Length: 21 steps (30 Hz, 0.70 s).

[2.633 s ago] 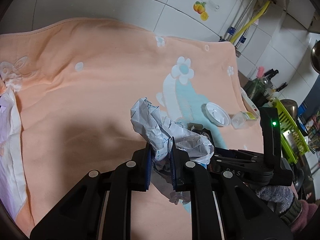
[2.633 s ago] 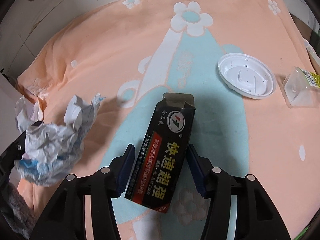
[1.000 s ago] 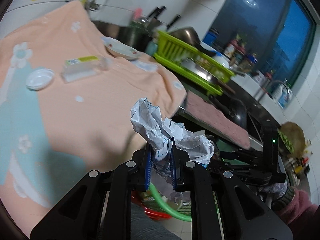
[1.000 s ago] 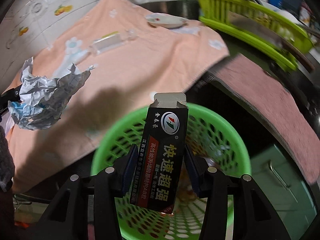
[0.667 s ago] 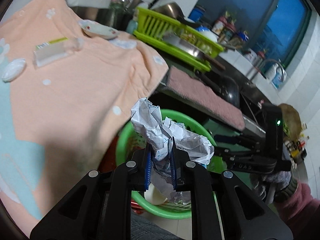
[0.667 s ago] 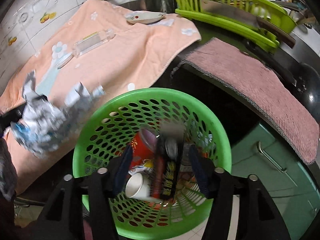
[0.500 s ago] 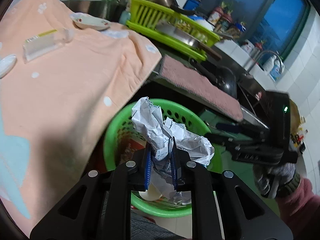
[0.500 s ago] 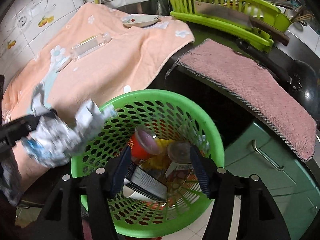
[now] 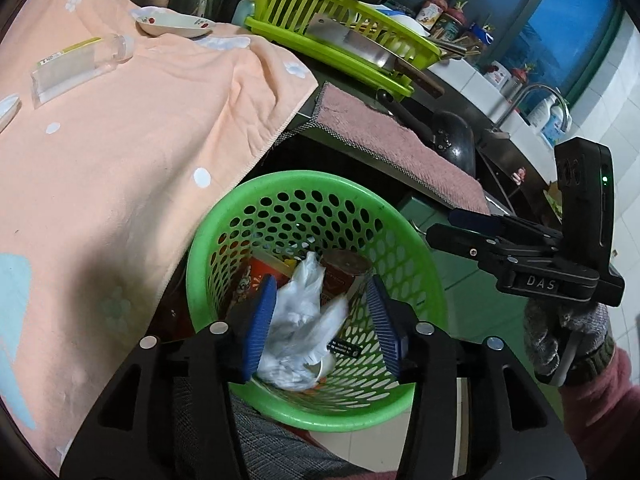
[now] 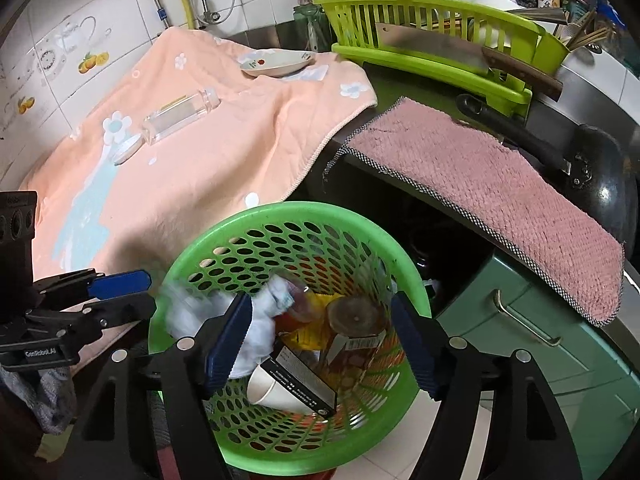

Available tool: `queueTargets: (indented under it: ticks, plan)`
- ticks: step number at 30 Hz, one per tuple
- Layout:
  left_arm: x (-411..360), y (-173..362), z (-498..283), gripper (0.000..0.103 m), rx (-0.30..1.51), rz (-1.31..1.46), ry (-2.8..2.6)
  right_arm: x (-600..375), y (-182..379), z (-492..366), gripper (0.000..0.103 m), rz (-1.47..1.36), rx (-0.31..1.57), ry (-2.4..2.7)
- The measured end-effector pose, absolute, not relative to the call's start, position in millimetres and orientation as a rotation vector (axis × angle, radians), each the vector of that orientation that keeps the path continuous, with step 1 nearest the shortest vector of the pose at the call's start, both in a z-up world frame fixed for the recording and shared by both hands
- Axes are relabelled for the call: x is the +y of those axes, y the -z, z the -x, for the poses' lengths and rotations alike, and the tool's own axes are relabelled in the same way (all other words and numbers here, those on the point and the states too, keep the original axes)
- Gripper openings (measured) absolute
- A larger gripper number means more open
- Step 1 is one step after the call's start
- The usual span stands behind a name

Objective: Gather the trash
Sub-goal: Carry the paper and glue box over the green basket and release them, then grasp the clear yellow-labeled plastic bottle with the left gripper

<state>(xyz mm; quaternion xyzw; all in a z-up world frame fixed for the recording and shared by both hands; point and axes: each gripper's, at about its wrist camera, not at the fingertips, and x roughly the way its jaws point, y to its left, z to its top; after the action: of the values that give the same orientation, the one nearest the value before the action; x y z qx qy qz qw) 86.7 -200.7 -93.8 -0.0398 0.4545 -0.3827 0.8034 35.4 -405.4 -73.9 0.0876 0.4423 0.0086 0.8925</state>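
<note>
While both jaws are opening over the basket (image 9: 224,216), we are dropping paper (image 9: 300,320); left gripper (image 9: 324,324) and right gripper (image 10: 324,340) are holding nothing, seemingly. Next: fetching the bottle (image 10: 180,114).

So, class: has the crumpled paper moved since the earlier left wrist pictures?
Yes. The crumpled paper has left the opening left tongs and dropped down inside the green basket, below its rim.

A peach towel (image 10: 208,160) covers the counter, bearing a clear bottle (image 10: 180,114), white lid (image 10: 127,148) and dish (image 10: 276,62).
</note>
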Motion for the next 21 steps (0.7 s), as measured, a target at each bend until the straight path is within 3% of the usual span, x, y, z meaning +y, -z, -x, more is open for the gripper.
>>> queueTargets:
  ticks: [21]
  plan:
    - [-113,61,-138,0.049,0.886,0.127,0.614,-348,41,-113,0.079,-0.103,0.870,-0.151]
